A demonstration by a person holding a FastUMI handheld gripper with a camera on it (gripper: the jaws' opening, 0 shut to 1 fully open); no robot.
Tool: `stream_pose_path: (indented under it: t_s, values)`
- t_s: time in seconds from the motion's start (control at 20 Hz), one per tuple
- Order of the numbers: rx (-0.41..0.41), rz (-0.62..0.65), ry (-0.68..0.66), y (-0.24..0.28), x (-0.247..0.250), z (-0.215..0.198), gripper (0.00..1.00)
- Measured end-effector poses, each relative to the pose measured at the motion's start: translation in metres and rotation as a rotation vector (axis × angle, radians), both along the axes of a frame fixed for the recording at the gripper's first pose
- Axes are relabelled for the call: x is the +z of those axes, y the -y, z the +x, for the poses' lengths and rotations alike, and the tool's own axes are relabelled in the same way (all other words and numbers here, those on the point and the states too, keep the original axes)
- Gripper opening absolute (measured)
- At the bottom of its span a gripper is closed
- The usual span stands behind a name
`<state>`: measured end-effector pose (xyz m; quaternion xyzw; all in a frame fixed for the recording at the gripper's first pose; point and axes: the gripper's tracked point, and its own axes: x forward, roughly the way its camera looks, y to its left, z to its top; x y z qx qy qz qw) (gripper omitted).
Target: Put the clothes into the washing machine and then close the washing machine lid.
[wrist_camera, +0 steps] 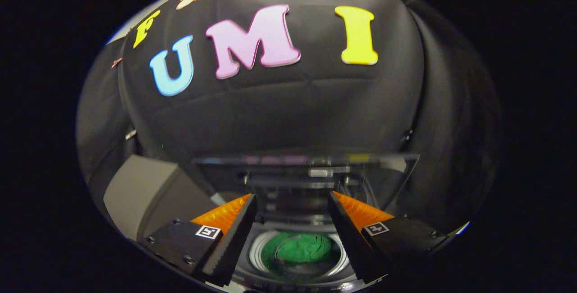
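The hand-held gripper (292, 221) hung wide open and empty above the crumpled green clothes (303, 249) lying in the round steel drum (257, 253), so the upright glass lid (306, 171) at twelve o'clock wanted a gentle, even push down.

The washing machine (297, 279) front and drum rim are cut off.
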<state>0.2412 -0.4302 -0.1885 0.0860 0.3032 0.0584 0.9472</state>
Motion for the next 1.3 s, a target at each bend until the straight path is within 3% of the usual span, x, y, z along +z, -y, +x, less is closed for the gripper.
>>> stream_pose_path:
  t_s: [0.15, 0.3, 0.35, 0.4, 0.45, 0.85, 1.3]
  values:
    - [-0.029, -0.025, 0.065, 0.002, 0.017, 0.043, 0.99]
    - [-0.085, -0.130, -0.041, 0.019, -0.023, 0.062, 0.98]
    - [-0.069, -0.143, -0.091, 0.020, -0.038, 0.057, 0.99]
    - [-0.087, -0.143, -0.027, 0.019, -0.034, 0.070, 0.99]
    - [-0.088, -0.148, -0.066, 0.021, -0.040, 0.057, 0.99]
    - [-0.085, -0.164, -0.009, 0.020, -0.033, 0.051, 1.00]
    - [-0.148, -0.217, -0.017, 0.026, -0.033, 0.053, 1.00]
